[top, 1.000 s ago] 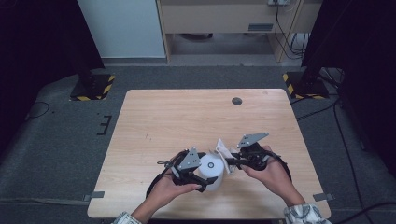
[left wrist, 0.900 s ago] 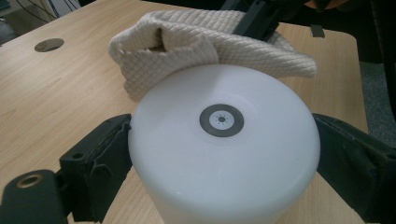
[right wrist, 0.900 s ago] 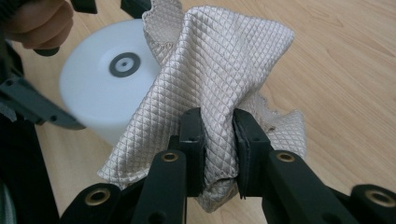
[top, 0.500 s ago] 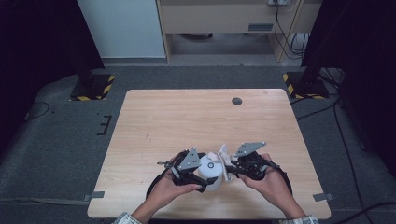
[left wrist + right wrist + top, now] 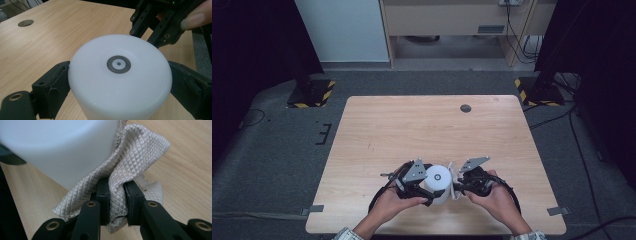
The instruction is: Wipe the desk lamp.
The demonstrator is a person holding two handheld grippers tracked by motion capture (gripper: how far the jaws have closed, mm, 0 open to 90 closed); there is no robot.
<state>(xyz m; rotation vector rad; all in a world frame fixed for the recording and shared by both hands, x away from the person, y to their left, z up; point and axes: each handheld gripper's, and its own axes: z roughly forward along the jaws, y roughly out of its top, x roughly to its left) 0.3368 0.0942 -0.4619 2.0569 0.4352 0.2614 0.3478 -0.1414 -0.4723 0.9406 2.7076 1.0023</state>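
In the lower middle of the high view, the white cylinder (image 5: 438, 183) is clamped between the jaws of the left gripper (image 5: 416, 181). To its right, the cloth (image 5: 130, 167) is pinched by the right gripper (image 5: 462, 183), which has been lowered against the cylinder's side since a second ago; wiping seems underway.

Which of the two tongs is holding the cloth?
The right tongs: they pinch the beige quilted cloth. The left tongs clasp the white cylinder instead.
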